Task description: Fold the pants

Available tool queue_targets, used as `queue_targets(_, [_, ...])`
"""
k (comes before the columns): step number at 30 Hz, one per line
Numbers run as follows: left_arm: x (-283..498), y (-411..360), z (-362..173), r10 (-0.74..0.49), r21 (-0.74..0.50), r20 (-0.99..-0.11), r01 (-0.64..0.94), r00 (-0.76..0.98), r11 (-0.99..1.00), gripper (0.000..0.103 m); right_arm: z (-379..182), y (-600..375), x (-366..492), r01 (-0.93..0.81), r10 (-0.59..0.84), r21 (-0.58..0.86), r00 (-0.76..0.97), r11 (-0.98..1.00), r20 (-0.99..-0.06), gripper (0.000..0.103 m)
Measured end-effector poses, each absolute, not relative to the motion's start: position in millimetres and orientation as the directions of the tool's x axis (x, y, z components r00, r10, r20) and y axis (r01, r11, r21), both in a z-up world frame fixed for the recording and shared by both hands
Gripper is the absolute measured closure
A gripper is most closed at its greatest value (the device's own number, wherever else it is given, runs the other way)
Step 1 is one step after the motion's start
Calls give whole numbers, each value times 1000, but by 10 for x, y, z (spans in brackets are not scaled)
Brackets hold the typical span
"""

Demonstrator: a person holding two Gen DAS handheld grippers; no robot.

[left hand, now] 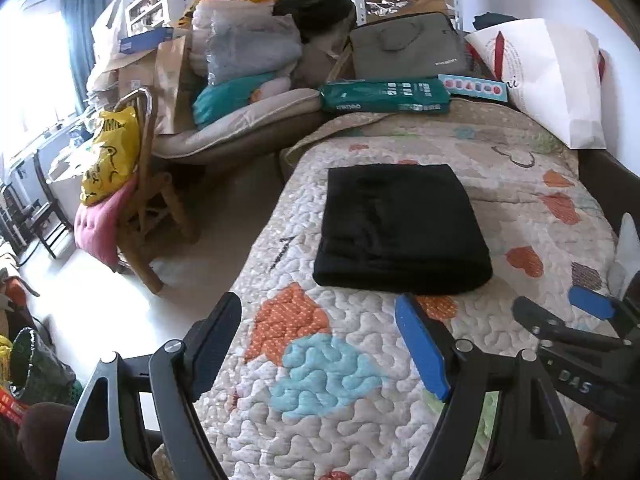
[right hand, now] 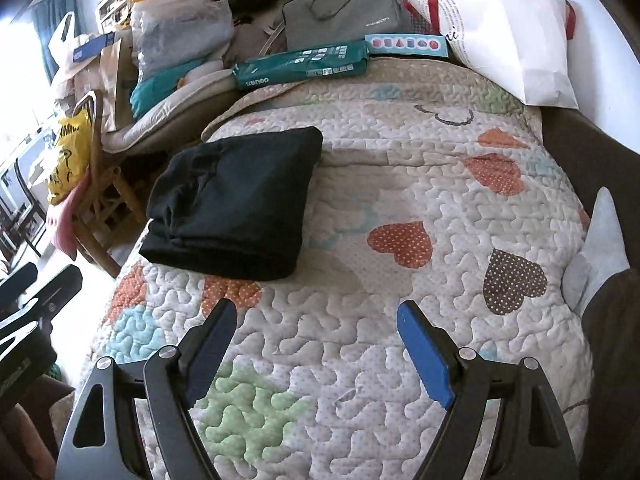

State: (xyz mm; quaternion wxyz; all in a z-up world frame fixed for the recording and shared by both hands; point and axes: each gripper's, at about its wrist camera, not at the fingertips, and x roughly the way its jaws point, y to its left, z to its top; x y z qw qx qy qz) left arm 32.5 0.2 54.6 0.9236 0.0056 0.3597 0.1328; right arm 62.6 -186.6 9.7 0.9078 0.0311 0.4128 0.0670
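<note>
Over on the far left, we are seeing a yellow bag (left hand: 109,156) sitting on a wooden chair (left hand: 150,216) beside the bed, above a pink cushion (left hand: 100,226). Next we are holding the left gripper (left hand: 318,330) above the quilt (left hand: 328,360), its jaws spread wide with nothing between them. Just ahead of it, the pants (left hand: 402,228) are lying folded into a thick black rectangle, resting flat on the quilt near the bed's left edge and apart from both tools. Further right, we are keeping the right gripper (right hand: 318,334) released as well, its jaws wide apart over bare quilt, with the pants (right hand: 236,204) ahead and to its left. Beyond them, a green package (left hand: 384,97) and a grey laptop bag (left hand: 408,46) are lying at the far end, and a white pillow (left hand: 548,76) is leaning at the far right.
</note>
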Motion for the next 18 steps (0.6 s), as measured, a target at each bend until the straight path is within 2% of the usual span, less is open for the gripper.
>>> queue_targets(8, [354, 66, 460, 194, 37, -710, -239, 677, 970, 22, 22, -1752, 642, -118, 147, 92, 637, 989, -757, 17])
queue_targets(18, [370, 54, 357, 188, 58, -724, -213, 663, 975, 21, -45, -1705, 679, -120, 149, 95, 623, 988, -768, 17])
